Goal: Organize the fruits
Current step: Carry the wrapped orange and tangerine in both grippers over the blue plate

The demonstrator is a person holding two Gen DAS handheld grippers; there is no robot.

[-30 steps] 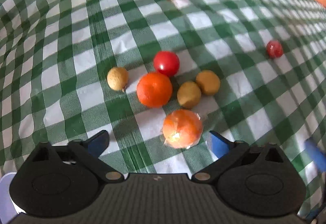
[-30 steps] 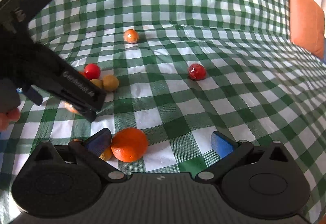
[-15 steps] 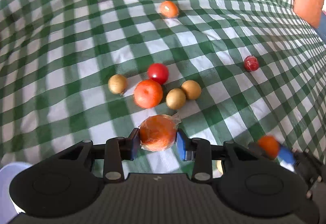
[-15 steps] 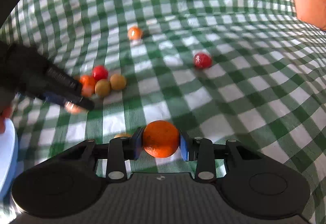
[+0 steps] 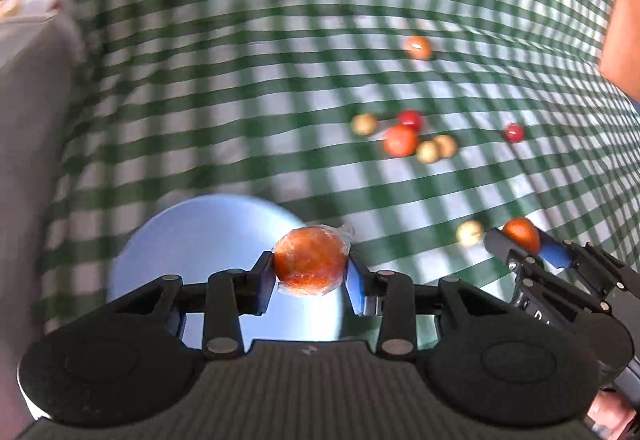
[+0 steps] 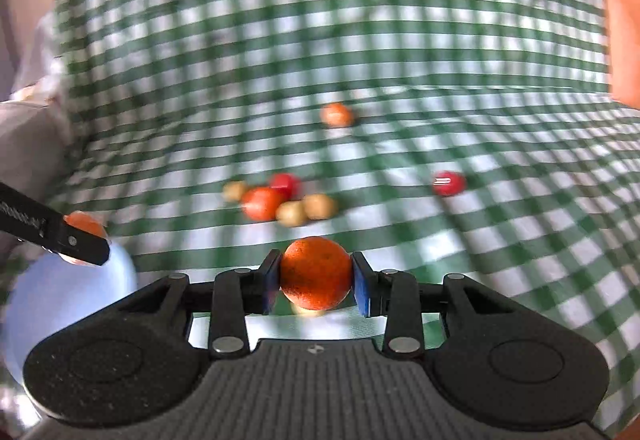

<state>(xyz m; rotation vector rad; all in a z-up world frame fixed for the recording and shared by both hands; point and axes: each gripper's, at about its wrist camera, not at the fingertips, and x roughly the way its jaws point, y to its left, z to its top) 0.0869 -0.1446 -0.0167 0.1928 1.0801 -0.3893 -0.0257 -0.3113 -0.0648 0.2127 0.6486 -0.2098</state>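
Pinching a wrapped orange, the left gripper holds it over the blue plate. Right gripper pinches a bare orange above the checked cloth, near the fruit pile.

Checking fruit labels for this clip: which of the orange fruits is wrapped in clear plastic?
The plastic-wrapped orange fruit gripped by the left gripper above the pale blue plate; the others look bare.

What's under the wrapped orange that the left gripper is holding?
A pale blue plate lies below the wrapped orange. The part shown looks bare; the left gripper covers the plate's near edge.
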